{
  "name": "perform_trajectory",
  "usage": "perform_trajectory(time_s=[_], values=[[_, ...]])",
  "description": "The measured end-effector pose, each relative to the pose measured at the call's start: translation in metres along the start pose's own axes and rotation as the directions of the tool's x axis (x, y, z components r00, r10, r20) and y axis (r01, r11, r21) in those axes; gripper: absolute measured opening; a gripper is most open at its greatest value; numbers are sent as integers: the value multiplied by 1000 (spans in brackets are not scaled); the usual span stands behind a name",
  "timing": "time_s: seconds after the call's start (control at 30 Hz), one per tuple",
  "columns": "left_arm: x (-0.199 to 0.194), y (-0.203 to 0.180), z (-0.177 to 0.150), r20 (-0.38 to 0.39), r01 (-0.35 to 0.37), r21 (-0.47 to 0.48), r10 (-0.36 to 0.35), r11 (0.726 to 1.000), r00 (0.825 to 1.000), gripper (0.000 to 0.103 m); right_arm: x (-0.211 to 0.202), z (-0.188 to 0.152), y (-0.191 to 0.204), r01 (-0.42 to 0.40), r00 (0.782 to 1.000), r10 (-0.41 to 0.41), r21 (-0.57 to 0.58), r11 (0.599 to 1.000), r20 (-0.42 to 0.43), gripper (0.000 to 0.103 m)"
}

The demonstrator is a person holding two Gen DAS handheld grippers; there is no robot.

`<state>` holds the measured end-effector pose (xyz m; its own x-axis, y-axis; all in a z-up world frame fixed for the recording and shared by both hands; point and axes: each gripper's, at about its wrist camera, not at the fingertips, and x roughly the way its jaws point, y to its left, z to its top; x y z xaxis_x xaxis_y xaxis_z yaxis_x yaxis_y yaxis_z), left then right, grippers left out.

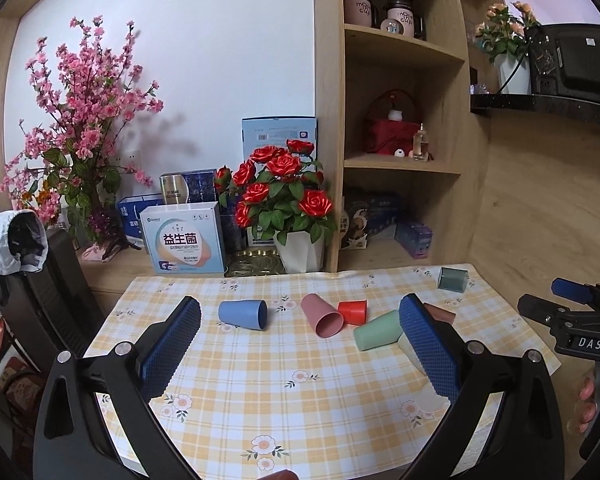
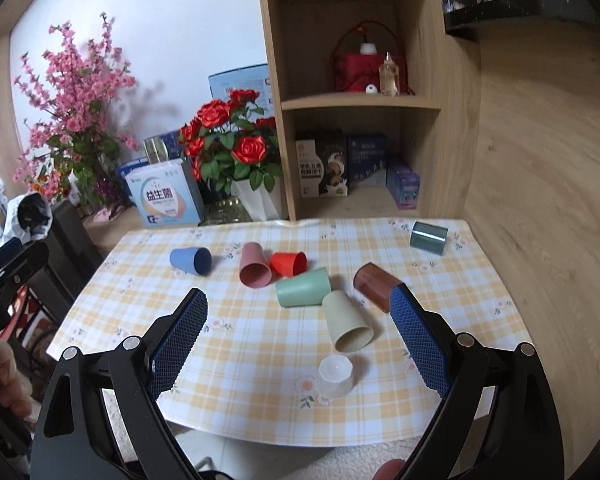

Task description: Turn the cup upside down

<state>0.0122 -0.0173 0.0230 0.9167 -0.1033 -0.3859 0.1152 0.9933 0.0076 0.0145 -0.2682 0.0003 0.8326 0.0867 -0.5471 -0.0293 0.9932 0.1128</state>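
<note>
Both tools spread wide, nothing held; right tool (image 2: 298,326) above near edge of surface (image 2: 260,404); left tool (image 1: 300,330) likewise; clear cup (image 2: 335,376) upside down nearest; cream cup (image 2: 346,322) on side behind it, touching green cup (image 2: 303,288); brown cup (image 2: 374,280) on side right; pink cup (image 2: 254,266), red cup (image 2: 288,262), blue cup (image 2: 190,261) on sides farther; grey-green cup (image 2: 429,238) far right corner.

Eight cups sat on a table (image 2: 220,392): six on their sides mid-table, one (image 2: 429,238) on its side at the far right corner, one (image 2: 335,376) upside down near the front edge.
</note>
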Motion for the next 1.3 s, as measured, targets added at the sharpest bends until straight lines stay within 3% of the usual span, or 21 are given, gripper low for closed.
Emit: perform_trajectory(time_s=[0.53,1.3], values=[[0,7,0,-30,11,-34,-12,999,999,97,-12,3,2,43,999,-43,-8,999,32,89],[0,15,-2,-37,4,-52,-6,999,999,97,-15,3,6,36,999,-36,-6,999,35,90]])
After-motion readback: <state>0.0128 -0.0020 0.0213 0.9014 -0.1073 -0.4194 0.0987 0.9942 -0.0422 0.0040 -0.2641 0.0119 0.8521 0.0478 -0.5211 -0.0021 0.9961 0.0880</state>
